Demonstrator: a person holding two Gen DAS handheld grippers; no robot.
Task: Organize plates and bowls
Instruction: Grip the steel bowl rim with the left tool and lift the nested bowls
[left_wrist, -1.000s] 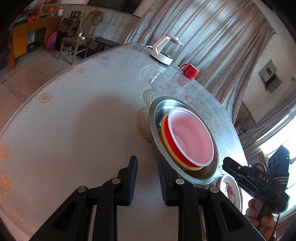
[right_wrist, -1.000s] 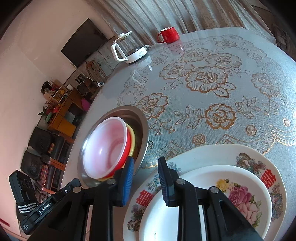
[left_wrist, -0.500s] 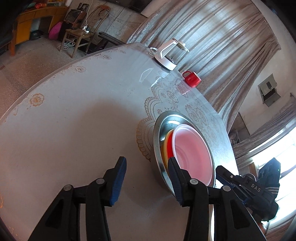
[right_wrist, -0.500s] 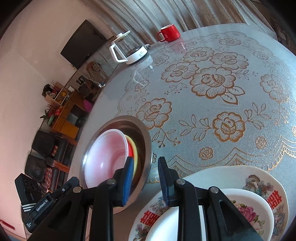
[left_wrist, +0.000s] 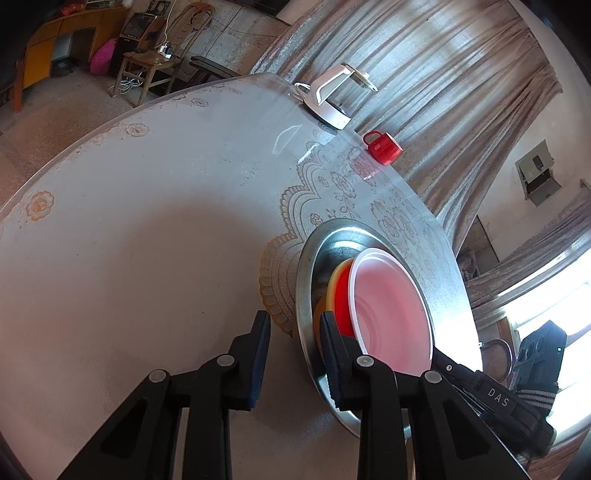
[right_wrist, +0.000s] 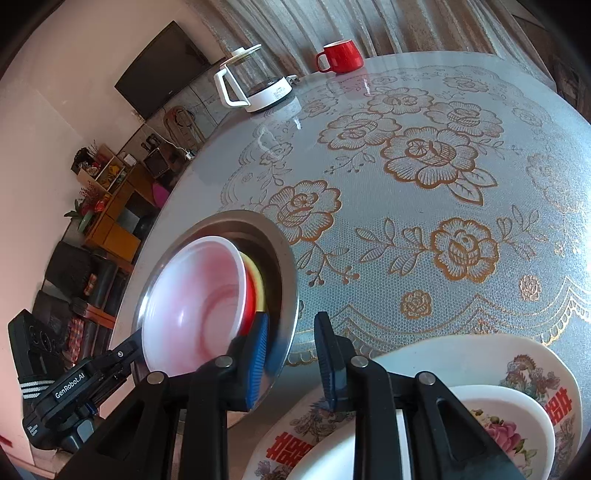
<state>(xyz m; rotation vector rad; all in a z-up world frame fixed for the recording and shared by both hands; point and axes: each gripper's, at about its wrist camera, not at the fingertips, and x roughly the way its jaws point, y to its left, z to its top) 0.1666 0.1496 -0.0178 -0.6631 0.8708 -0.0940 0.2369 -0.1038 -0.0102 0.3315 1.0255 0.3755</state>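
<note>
Your round table (left_wrist: 147, 229), under its lace-pattern cover with gold flowers, fills both views. On it sits the metal basin (left_wrist: 369, 236), and nested in it are 3 bowls: a pale pink bowl (left_wrist: 388, 306) on top, a red bowl (left_wrist: 341, 291) under it, and a yellow bowl (left_wrist: 334, 275) lowest, showing only as a rim.

Your left gripper (left_wrist: 294, 345) has its fingers apart, straddling the near rim of the basin: 1 finger is outside over the table, the other inside beside the red bowl. Whether the pads touch the rim, you cannot tell.

Your right gripper (right_wrist: 290, 350) is also spread, straddling the opposite rim of the same basin, 1 finger inside by the bowls and 1 outside.

Just beside the basin, the large floral plate (right_wrist: 524, 365) carries a smaller white plate (right_wrist: 509, 424) with a pink rose.

At the far edge stand the glass kettle (right_wrist: 255, 88) and, near it, the red mug (right_wrist: 341, 55).
</note>
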